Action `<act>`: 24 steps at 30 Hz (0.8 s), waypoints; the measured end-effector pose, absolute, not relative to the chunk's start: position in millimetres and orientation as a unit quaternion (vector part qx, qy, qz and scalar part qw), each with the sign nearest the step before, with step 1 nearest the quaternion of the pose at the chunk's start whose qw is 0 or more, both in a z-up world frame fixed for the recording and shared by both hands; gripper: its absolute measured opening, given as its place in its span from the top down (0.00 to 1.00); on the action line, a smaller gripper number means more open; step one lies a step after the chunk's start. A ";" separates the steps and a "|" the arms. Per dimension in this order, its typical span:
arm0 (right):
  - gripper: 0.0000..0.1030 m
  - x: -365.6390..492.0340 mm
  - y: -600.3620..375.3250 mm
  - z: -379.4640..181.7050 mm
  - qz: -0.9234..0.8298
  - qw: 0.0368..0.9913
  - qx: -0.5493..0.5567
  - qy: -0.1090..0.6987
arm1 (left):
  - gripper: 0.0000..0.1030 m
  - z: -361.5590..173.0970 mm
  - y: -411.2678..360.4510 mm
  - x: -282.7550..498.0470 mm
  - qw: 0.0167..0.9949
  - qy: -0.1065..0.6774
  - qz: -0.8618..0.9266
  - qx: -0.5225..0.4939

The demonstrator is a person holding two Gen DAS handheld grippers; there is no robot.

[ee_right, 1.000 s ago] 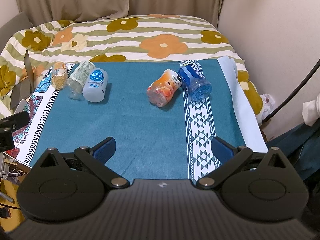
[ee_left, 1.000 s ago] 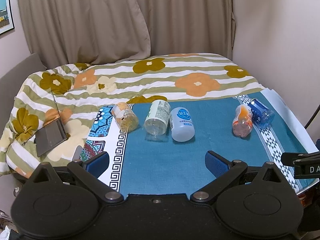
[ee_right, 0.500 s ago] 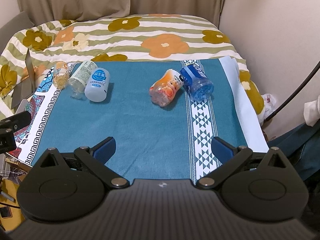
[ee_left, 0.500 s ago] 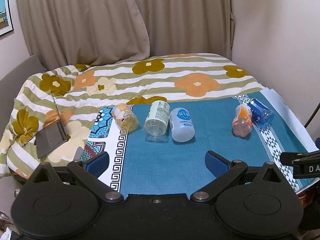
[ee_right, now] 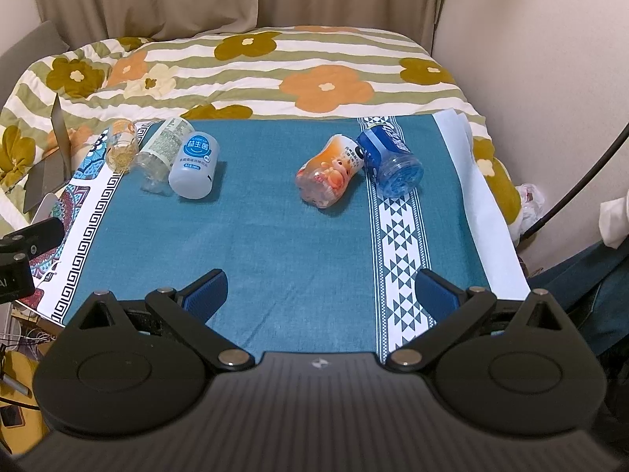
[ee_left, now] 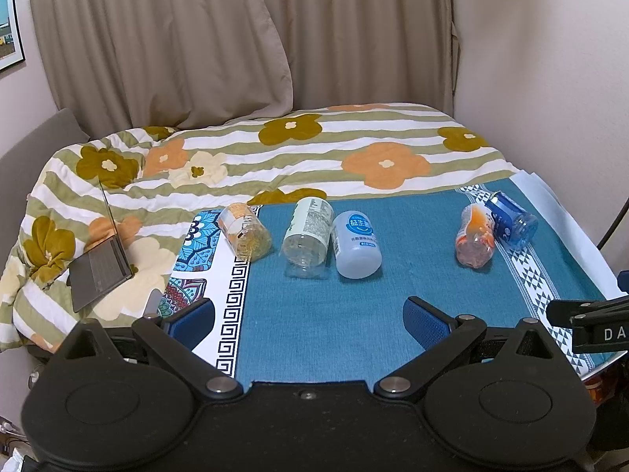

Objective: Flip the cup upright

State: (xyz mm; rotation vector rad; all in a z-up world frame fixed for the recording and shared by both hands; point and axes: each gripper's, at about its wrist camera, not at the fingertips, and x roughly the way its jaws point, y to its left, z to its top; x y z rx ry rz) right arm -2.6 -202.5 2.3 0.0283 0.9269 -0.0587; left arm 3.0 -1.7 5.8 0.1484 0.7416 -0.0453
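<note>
Several cups lie on their sides on a teal cloth [ee_left: 314, 314] [ee_right: 275, 236]. At the left lie an amber cup [ee_left: 243, 231] [ee_right: 122, 145], a clear labelled cup [ee_left: 307, 232] [ee_right: 163, 152] and a white cup with a blue label [ee_left: 355, 244] [ee_right: 194, 165]. At the right lie an orange printed cup [ee_left: 473, 238] [ee_right: 330, 175] and a blue cup [ee_left: 511, 225] [ee_right: 389, 165], touching each other. My left gripper [ee_left: 308, 320] is open and empty near the cloth's front edge. My right gripper [ee_right: 320, 295] is open and empty, short of the orange cup.
The cloth lies on a bed with a flowered striped quilt [ee_left: 314, 149]. An open laptop [ee_left: 102, 271] rests on the quilt at the left. Curtains [ee_left: 236, 39] hang behind, and a wall [ee_left: 550, 78] stands at the right. A black cable [ee_right: 582, 181] runs beside the bed.
Both views have shifted slightly; the right gripper has edged a little nearer to the cups. The cups have not moved and both grippers stay open.
</note>
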 end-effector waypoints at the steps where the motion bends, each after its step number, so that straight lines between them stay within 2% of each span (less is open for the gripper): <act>1: 0.00 -2.6 -202.5 2.3 -0.028 0.894 0.013 0.447 | 0.00 6.0 -2.3 3.2 0.929 0.362 -0.022 0.072; 24: 0.00 -3.0 -202.8 0.2 -0.029 0.893 0.012 0.448 | 0.00 5.5 -2.0 4.8 0.929 0.363 -0.018 0.072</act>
